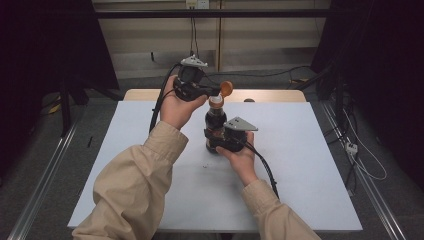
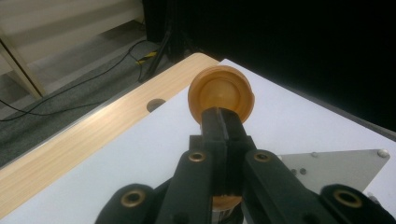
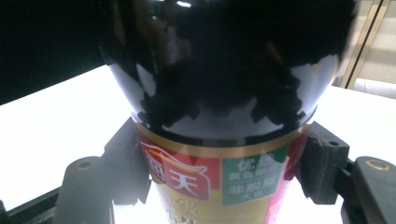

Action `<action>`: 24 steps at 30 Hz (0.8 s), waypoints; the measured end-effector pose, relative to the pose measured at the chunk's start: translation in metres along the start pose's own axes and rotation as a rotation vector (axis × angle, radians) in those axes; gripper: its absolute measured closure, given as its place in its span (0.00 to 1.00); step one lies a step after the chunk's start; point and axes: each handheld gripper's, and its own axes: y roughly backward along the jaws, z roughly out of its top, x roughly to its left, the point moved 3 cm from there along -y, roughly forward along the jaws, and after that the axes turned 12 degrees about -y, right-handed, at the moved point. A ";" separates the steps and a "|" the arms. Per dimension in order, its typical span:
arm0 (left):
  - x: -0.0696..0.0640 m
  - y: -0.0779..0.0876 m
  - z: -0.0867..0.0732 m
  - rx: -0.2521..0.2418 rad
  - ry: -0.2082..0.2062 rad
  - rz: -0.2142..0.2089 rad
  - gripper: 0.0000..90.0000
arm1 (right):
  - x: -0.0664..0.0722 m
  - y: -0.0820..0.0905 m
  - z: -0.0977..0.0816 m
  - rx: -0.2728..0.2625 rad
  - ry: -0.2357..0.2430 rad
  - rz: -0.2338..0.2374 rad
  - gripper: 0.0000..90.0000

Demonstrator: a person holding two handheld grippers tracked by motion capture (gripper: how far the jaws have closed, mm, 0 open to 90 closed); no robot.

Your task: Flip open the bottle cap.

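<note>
Bottle [image 1: 216, 131] of dark sauce stands upright on the white worktop [image 1: 300, 165], near its middle, and my right claw [image 1: 216, 142] pinches it around the label. From the right gripper view I see the two jaws pressing on both sides of the red, green and gold label, and the dark shoulder above it. My left claw [image 2: 223, 122] is pressed together on the orange cap [image 2: 221, 92]; the high view shows this cap hanging open beside the bottle's neck. I count one bottle, one cap, two claws.
</note>
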 end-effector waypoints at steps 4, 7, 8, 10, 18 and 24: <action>0.001 0.002 -0.001 -0.007 0.009 -0.011 1.00 | 0.000 0.000 0.000 0.002 -0.001 0.000 0.34; 0.001 0.005 -0.001 -0.016 0.014 -0.015 1.00 | 0.000 0.000 0.000 0.001 -0.003 -0.002 0.33; 0.001 0.006 -0.001 -0.017 0.015 -0.014 1.00 | 0.000 0.000 0.000 0.001 -0.005 -0.003 0.33; 0.001 0.008 -0.001 -0.023 0.016 -0.014 0.96 | 0.000 0.000 0.000 0.005 -0.005 -0.002 0.33; 0.002 0.017 -0.007 -0.017 0.013 -0.019 0.81 | 0.000 0.000 0.001 0.004 -0.007 0.001 0.32; 0.006 0.025 -0.016 -0.040 0.048 -0.011 0.61 | -0.001 0.001 0.001 0.011 -0.005 0.005 0.30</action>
